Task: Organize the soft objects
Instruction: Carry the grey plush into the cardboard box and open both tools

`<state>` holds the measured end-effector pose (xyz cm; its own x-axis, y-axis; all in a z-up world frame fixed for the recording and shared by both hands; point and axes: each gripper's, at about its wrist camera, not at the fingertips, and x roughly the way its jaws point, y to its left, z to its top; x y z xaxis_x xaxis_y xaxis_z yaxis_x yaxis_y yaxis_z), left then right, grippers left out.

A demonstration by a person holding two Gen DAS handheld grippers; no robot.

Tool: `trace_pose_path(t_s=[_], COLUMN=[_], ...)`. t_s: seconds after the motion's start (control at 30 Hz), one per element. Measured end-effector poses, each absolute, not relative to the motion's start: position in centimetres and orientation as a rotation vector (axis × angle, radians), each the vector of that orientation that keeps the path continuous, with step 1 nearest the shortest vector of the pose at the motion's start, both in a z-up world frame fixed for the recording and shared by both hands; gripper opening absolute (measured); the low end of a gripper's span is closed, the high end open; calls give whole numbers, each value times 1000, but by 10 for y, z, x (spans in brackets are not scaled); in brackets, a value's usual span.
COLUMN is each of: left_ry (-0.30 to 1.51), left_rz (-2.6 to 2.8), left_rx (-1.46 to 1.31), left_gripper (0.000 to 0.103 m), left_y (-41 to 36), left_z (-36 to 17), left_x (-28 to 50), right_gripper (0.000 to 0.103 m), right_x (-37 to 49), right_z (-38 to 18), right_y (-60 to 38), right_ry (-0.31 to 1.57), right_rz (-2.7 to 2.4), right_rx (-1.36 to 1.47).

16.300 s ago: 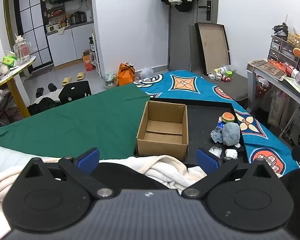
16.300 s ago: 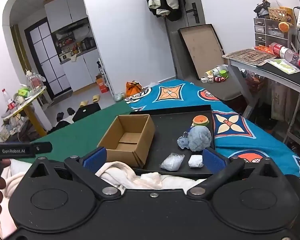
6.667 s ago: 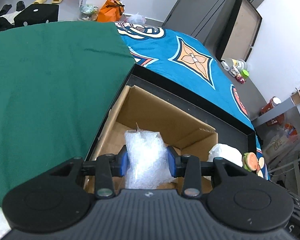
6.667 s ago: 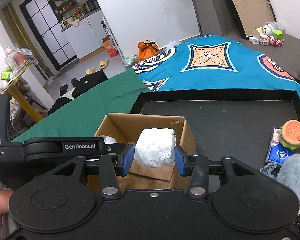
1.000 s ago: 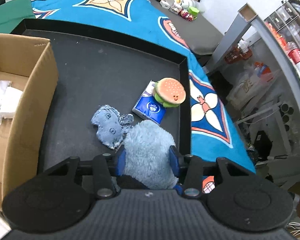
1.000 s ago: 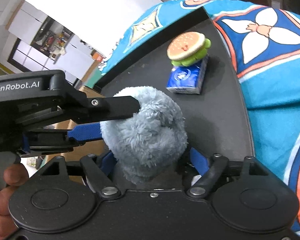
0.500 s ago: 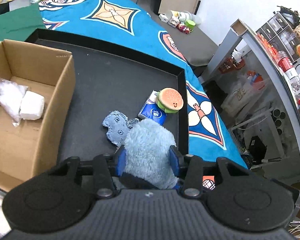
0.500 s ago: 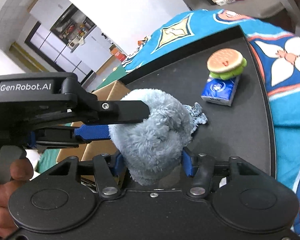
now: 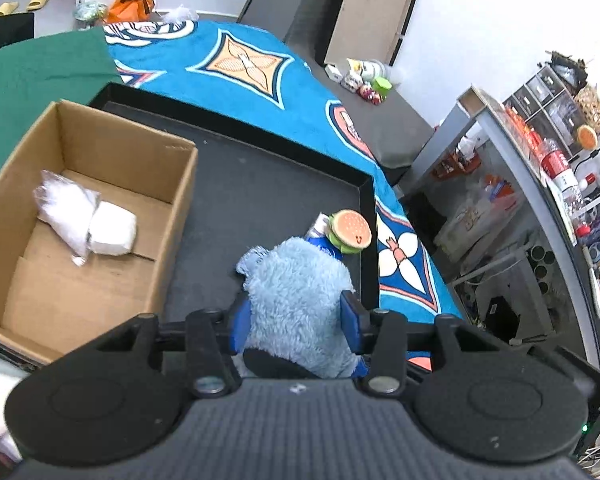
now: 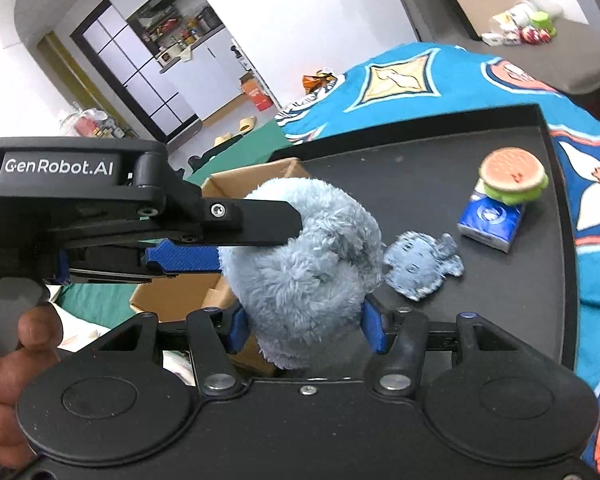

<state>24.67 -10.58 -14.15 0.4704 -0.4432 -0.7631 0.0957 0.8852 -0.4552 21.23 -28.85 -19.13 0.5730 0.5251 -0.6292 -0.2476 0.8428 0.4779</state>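
Note:
Both grippers are shut on one fluffy blue plush toy (image 9: 298, 300) and hold it above the black tray (image 9: 260, 196). My left gripper (image 9: 294, 318) clamps it from one side, my right gripper (image 10: 304, 326) from the other; the toy (image 10: 300, 272) fills both jaws. The left gripper's fingers (image 10: 256, 222) show in the right wrist view. The open cardboard box (image 9: 80, 216) stands on the tray's left and holds a clear plastic bag (image 9: 62, 210) and a white wad (image 9: 112, 232). A burger toy (image 10: 514, 176) lies on a blue tissue pack (image 10: 490, 220). A small blue cloth piece (image 10: 420, 266) lies beside them.
The tray rests on a blue patterned cloth (image 9: 240, 60) with a green cloth (image 9: 32, 76) to its left. A cluttered desk (image 9: 540, 168) stands to the right. A framed board (image 9: 368, 12) leans on the far wall.
Both grippers have lifted the blue plush higher off the tray and drawn back toward the box. The small blue cloth piece stays on the tray.

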Motion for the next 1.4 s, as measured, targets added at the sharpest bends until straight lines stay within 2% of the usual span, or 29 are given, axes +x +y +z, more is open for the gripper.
trace_pose_path(t_s=[0.8, 1.4], left_ry=[924, 939], left_rz=[-303, -255], left_rx=[-555, -610], left_gripper=[46, 46], left_y=[5, 69], left_z=[-121, -146], left_x=[245, 258], right_gripper=[53, 56], right_x=[229, 247], right_z=[-154, -168], right_y=[-189, -126], right_ry=[828, 894], right_rz=[510, 517], right_rx=[206, 151])
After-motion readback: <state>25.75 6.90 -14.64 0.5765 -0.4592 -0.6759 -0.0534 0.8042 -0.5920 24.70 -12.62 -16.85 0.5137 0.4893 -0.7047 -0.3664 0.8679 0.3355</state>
